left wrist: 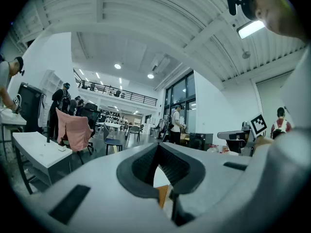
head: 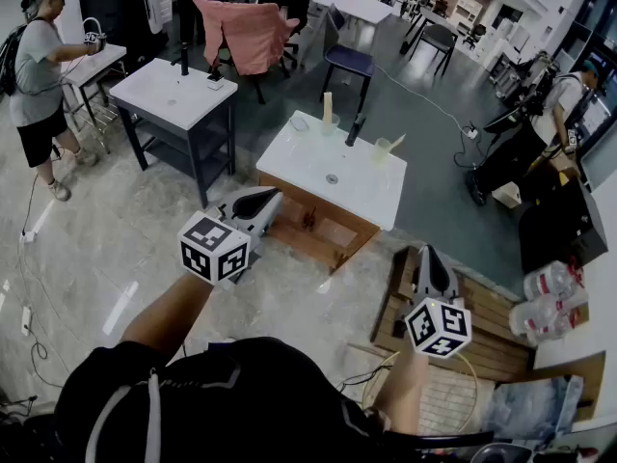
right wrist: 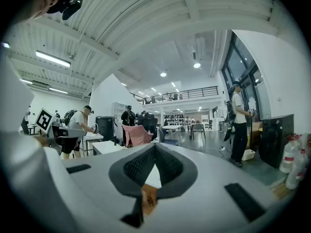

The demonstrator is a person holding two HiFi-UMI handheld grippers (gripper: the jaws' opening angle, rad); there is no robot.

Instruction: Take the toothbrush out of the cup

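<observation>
A small white table (head: 333, 177) stands ahead of me in the head view. On its far edge are a clear cup (head: 382, 149) with a pale toothbrush (head: 395, 143) leaning out of it, a second cup (head: 328, 123) holding a tall pale stick, a low clear cup (head: 300, 123) and a dark upright item (head: 355, 128). My left gripper (head: 274, 196) is shut and empty, level, just short of the table's near left corner. My right gripper (head: 428, 251) is also shut and empty, lower right, over a wooden pallet. In both gripper views the jaws (left wrist: 158, 149) (right wrist: 154, 148) meet with nothing between them.
A second white table (head: 178, 90) on a dark frame stands to the left, behind it a chair draped in pink cloth (head: 253, 29) and a blue chair (head: 349, 59). A wooden pallet (head: 487, 321) and water bottles (head: 549, 297) lie at right. People stand at far left (head: 37, 75) and far right (head: 554, 114). A cable (head: 429, 104) crosses the floor.
</observation>
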